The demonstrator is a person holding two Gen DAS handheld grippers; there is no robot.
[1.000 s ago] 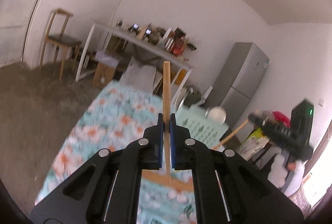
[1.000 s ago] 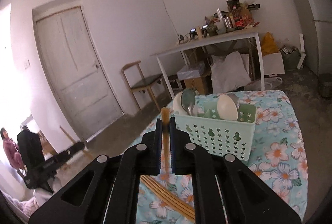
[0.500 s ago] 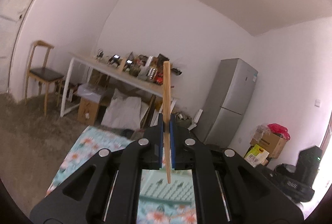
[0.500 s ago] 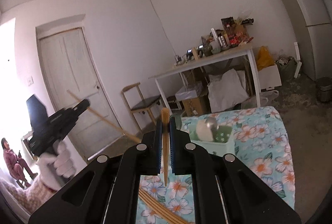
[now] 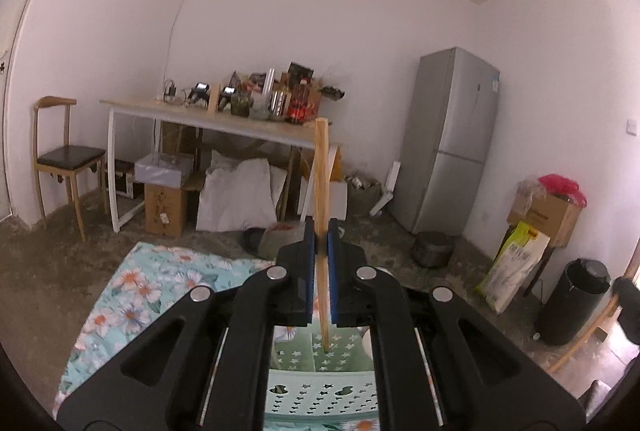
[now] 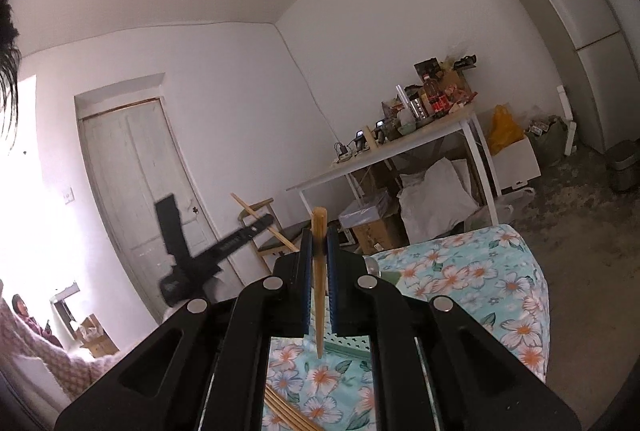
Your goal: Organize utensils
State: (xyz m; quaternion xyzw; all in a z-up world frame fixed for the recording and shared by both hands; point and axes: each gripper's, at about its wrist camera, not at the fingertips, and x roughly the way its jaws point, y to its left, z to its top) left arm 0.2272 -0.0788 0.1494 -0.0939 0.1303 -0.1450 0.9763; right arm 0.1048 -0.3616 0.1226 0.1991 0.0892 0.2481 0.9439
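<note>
Pale wooden chopstick (image 5: 321,171) between blue pads (image 5: 308,271); beneath it, a mint-green basket (image 5: 320,397) with star cut-outs, on turquoise cloth (image 5: 132,303) with white-orange flowers.

Left claw (image 5: 320,251) gripping upright chopstick (image 5: 321,183), tip over green basket (image 5: 320,387)

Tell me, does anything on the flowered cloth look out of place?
Yes. Several loose chopsticks lie slanted on the flowered tablecloth, outside the green basket. Each gripper, left and right, has its jaws shut on a single upright chopstick; nothing looks spilled or broken.
</note>
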